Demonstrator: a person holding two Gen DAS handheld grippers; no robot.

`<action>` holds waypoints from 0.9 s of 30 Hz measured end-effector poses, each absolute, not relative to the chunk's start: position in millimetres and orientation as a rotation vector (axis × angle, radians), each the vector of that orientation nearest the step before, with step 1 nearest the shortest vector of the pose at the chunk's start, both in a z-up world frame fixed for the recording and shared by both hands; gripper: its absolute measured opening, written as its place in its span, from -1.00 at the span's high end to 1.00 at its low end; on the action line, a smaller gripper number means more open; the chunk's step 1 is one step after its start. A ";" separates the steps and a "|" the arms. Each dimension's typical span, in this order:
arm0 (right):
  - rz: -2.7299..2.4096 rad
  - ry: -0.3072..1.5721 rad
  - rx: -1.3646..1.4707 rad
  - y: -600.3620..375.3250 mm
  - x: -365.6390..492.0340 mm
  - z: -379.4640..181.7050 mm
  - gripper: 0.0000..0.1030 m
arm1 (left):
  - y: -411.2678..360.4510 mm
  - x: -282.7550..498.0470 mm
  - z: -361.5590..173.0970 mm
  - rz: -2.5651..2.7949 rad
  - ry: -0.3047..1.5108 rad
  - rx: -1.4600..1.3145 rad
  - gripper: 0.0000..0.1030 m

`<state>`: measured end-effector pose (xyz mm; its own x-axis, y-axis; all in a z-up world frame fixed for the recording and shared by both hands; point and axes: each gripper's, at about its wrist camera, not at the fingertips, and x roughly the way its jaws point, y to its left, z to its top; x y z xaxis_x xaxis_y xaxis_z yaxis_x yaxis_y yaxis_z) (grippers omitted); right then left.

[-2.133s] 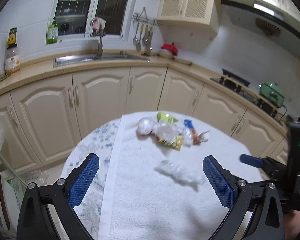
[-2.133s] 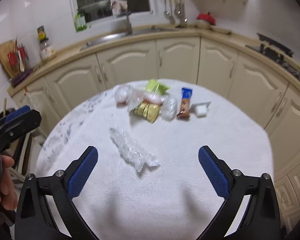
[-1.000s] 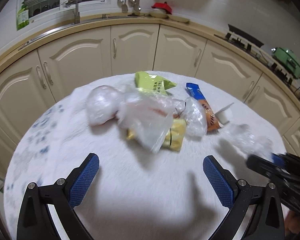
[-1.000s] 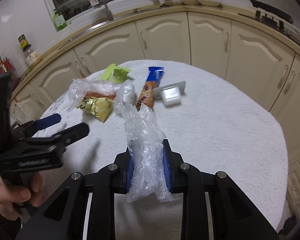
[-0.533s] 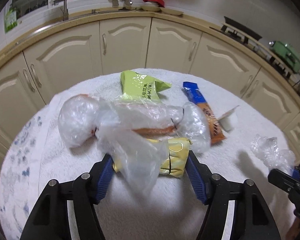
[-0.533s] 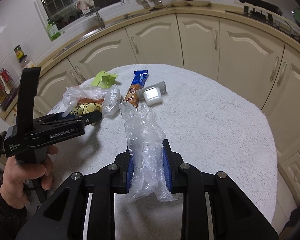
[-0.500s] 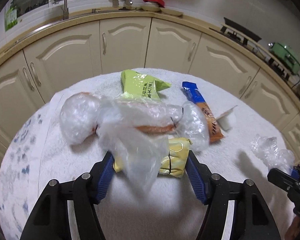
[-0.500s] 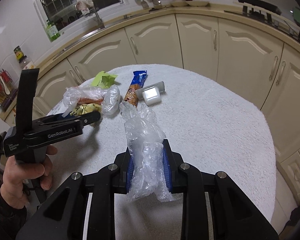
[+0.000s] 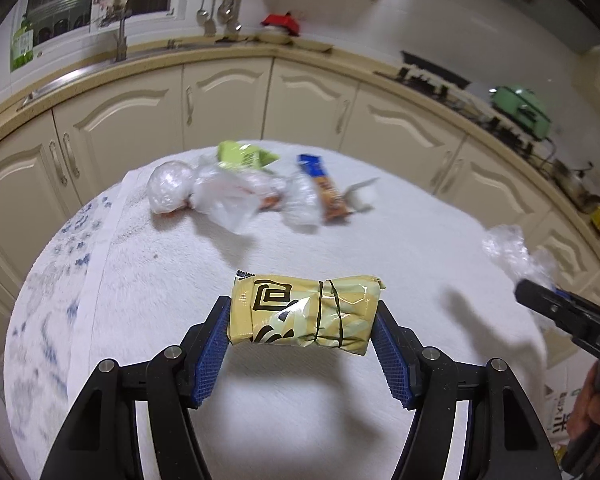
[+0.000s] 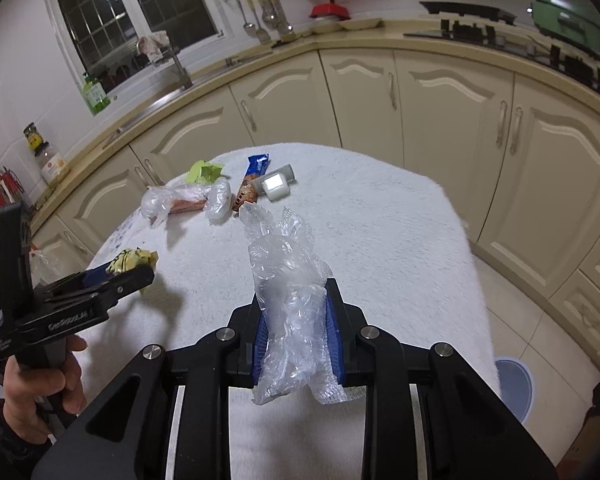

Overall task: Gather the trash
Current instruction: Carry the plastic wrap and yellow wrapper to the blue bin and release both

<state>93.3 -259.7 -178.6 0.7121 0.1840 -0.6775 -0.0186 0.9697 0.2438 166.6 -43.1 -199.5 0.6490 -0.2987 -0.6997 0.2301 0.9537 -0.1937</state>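
Observation:
My left gripper is shut on a yellow snack packet and holds it above the white-towelled round table. It shows at the left of the right wrist view. My right gripper is shut on a crumpled clear plastic bag, which shows at the right of the left wrist view. On the far side of the table lie clear plastic bags, a green packet, a blue and orange bar wrapper and a small white tub.
Cream kitchen cabinets curve around behind the table. A sink and tap are on the counter, a stove at the right. A blue round bin lid is on the floor right of the table.
My left gripper has closed on the yellow packet, lifted it from under the plastic bags and drawn back. My right gripper still holds the clear bag.

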 end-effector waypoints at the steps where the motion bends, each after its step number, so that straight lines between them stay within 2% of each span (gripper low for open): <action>1: 0.110 0.761 0.231 -261.9 87.0 -174.6 0.51 | -45.7 156.0 -194.9 -0.315 0.797 -0.088 -0.22; 12: -0.007 0.627 0.296 -316.1 3.9 -132.4 0.51 | -91.9 57.1 -150.1 -0.475 0.658 -0.016 -0.22; 19: -0.143 0.579 0.350 -373.1 -49.5 -125.4 0.51 | -151.5 43.7 -139.1 -0.605 0.616 0.036 -0.22; 27: -0.330 0.564 0.424 -451.1 -112.9 -137.8 0.51 | -226.1 43.5 -154.7 -0.736 0.646 0.096 -0.22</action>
